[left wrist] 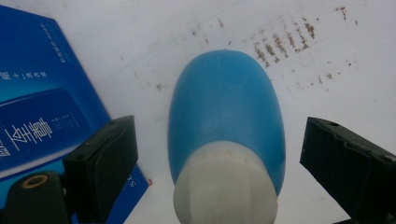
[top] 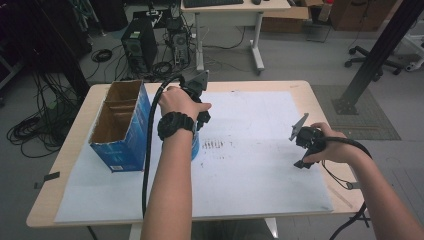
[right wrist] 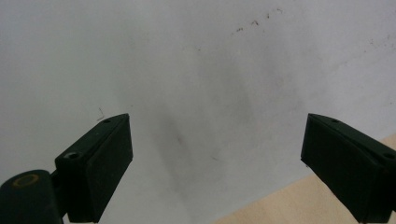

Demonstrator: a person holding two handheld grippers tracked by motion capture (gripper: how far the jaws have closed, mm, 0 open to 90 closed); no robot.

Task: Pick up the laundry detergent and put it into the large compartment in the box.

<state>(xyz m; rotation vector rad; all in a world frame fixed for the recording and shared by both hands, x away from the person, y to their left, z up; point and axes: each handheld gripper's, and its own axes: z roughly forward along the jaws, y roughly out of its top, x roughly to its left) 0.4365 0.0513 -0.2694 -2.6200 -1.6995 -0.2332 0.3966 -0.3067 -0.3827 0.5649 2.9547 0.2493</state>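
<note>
A blue bottle (left wrist: 226, 116) with a white cap (left wrist: 225, 186) stood on the paper-covered table (top: 260, 165), just beside a blue carton (top: 122, 125). The left claw (left wrist: 219, 154) straddled it with jaws wide, not touching; the right claw (right wrist: 217, 158) hung wide and empty. The smooth, rounded plastic looked light and slippery, best gripped across its body below the cap.

A big sheet of paper (top: 250, 170) lies on the table (top: 300, 86). A box (top: 122, 125) stands on the left part of the paper. A bottle (left wrist: 226, 116) lies on the paper just to the right of the box. The left gripper (left wrist: 219, 154) is over the bottle, one jaw on each side. The right gripper (top: 305, 145) is far off to the right, near the paper's edge.
</note>
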